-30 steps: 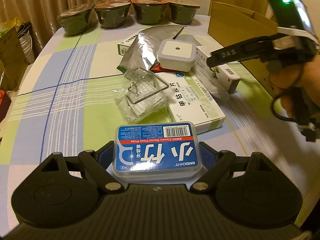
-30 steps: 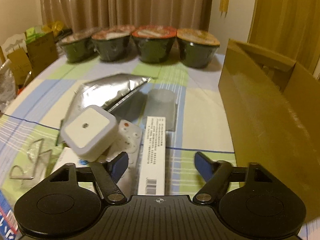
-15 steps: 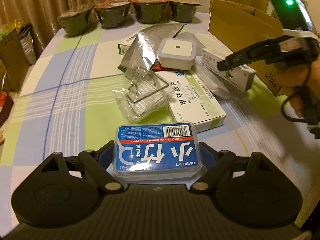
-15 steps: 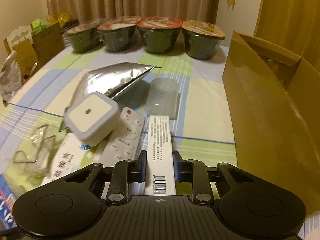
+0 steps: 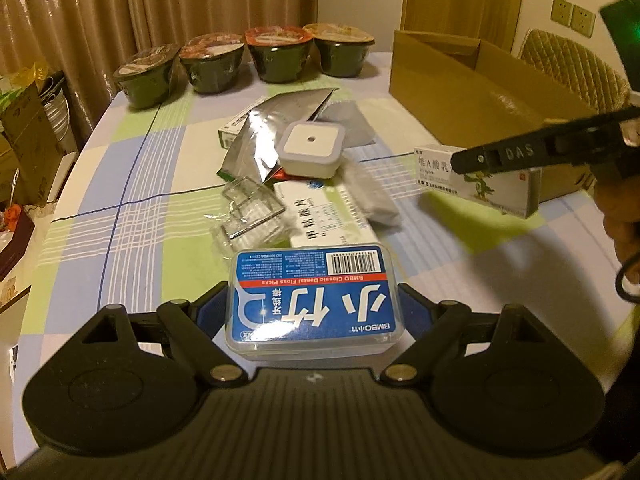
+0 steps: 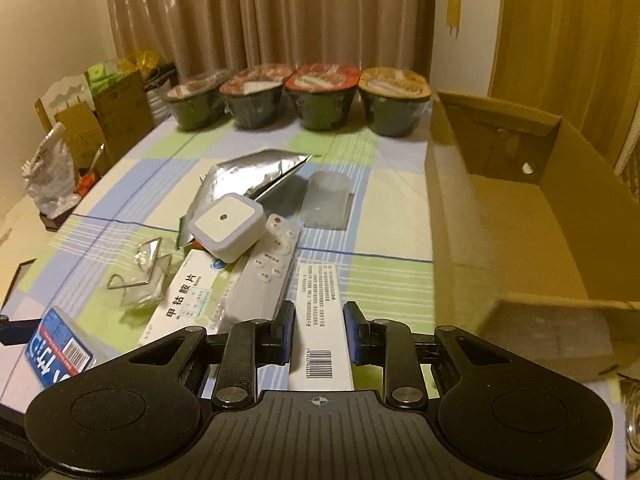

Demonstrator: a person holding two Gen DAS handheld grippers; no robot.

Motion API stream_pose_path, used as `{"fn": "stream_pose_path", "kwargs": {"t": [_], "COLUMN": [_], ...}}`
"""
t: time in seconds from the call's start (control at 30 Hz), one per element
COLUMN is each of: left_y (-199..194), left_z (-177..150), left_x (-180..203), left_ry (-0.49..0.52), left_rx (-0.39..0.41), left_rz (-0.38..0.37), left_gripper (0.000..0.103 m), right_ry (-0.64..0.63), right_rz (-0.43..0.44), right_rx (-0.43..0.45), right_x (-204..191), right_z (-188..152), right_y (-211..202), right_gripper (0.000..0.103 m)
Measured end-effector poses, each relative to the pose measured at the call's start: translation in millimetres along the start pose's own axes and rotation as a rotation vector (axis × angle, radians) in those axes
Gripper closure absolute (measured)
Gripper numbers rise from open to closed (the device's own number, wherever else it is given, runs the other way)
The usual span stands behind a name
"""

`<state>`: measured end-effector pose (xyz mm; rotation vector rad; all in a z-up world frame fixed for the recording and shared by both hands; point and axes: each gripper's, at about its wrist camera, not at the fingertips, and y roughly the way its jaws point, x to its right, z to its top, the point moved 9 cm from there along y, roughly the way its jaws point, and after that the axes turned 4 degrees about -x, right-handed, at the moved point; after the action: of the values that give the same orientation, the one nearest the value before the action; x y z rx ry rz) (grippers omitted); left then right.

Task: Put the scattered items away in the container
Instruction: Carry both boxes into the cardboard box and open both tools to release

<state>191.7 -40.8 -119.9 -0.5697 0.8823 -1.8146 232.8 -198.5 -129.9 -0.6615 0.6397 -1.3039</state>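
Note:
My left gripper is shut on a blue floss pick box, held above the near table edge. My right gripper is shut on a long white ointment box, lifted off the table; the left wrist view shows that box in the air just in front of the open cardboard box. The cardboard box stands to the right. Left on the table are a square white night light, a white remote, a white medicine box, a silver pouch and a clear wire-clip packet.
Several sealed noodle bowls line the far table edge. A clear plastic sleeve lies beyond the remote. Bags and cartons stand off the table's left side. A woven chair back is behind the cardboard box.
My right gripper shut on the ointment box, lifted it and carried it right toward the cardboard box. My left gripper kept the floss box and rose slightly.

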Motion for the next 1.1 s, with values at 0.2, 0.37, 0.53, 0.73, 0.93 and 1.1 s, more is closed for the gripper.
{"fn": "stream_pose_path", "kwargs": {"t": [0.2, 0.37, 0.53, 0.73, 0.93, 1.1], "left_y": [-19.4, -26.2, -22.9, 7.5, 53.2, 74.1], "left_z": [28.9, 80.9, 140.3, 189.3, 199.0, 197.0], "left_x": [35.5, 86.2, 144.4, 212.5, 246.3, 248.2], "left_ry": [0.044, 0.123, 0.212, 0.321, 0.38, 0.417], "left_rx": [0.039, 0.111, 0.188, 0.231, 0.204, 0.183], "left_rz": [-0.031, -0.088, -0.148, -0.207, -0.245, -0.237], "left_gripper": [0.019, 0.019, 0.019, 0.019, 0.019, 0.015], "right_ry": [0.035, 0.053, 0.11, 0.213, 0.26, 0.261], "right_rz": [-0.017, -0.066, -0.133, -0.163, -0.168, -0.158], "right_rx": [0.096, 0.196, 0.229, 0.182, 0.162, 0.152], "right_x": [29.8, 74.7, 139.1, 203.8, 233.8, 238.5], "right_z": [22.3, 54.8, 71.8, 66.8, 56.0, 54.8], "right_y": [-49.9, -91.2, -102.3, -77.7, -67.5, -59.2], "right_gripper": [0.074, 0.074, 0.074, 0.074, 0.074, 0.074]}}
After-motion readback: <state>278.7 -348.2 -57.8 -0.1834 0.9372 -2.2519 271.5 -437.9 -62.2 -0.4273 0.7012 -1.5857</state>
